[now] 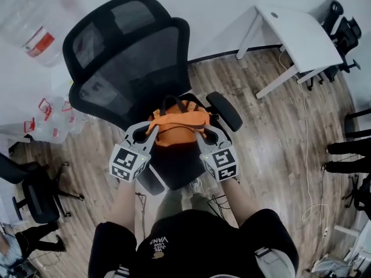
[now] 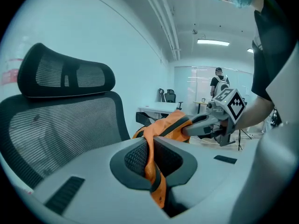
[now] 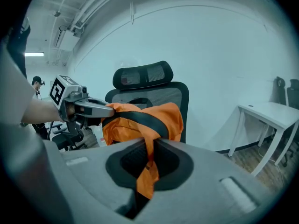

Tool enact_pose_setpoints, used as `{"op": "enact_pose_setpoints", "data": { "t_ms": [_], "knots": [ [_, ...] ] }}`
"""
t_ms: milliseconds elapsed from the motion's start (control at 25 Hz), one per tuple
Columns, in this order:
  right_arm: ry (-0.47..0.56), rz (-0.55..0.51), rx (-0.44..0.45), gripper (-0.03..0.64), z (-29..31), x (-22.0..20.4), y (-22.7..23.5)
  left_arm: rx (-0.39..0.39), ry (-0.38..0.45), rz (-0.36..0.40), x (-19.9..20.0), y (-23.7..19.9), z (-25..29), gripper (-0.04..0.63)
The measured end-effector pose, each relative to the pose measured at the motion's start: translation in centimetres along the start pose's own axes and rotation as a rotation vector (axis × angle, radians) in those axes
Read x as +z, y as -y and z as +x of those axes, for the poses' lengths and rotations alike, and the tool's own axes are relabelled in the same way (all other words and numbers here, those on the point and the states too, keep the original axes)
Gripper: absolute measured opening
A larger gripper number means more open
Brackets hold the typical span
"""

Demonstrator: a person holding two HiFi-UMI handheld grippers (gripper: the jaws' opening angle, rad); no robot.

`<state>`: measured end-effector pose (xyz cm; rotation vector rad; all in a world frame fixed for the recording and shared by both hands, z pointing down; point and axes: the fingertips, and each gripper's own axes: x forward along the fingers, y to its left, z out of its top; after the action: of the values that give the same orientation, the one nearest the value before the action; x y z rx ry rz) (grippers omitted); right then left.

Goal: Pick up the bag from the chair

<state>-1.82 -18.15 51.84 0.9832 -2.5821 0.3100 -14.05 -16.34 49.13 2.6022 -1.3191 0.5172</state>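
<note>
An orange bag (image 1: 177, 129) with black straps hangs above the seat of a black mesh office chair (image 1: 136, 68). My left gripper (image 1: 152, 133) is shut on the bag's left edge, and its orange fabric (image 2: 150, 164) is pinched between the jaws in the left gripper view. At the bag's right edge my right gripper (image 1: 200, 133) is shut on it, with orange cloth (image 3: 147, 174) clamped between its jaws. In the right gripper view the bag (image 3: 145, 120) is bunched in front of the chair back (image 3: 149, 90), with the left gripper (image 3: 110, 108) holding its far side.
The chair's armrest (image 1: 225, 110) sticks out to the right of the bag. A white desk (image 1: 301, 36) stands at the upper right, water bottles (image 1: 49, 123) at the left, another black chair (image 1: 37, 193) at the lower left. A person's feet (image 1: 345, 158) show at the right edge.
</note>
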Motion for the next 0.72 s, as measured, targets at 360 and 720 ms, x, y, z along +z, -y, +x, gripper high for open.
{"op": "enact_pose_setpoints", "data": {
  "t_ms": [360, 720],
  "knots": [
    [0.025, -0.024, 0.014, 0.011, -1.8, 2.2, -0.9, 0.020, 0.029, 0.004, 2.4, 0.8, -1.9, 0.023],
    [0.040, -0.036, 0.025, 0.011, -3.4, 4.1, -1.4, 0.033, 0.049, 0.006, 4.4, 1.5, -3.2, 0.023]
  ]
}}
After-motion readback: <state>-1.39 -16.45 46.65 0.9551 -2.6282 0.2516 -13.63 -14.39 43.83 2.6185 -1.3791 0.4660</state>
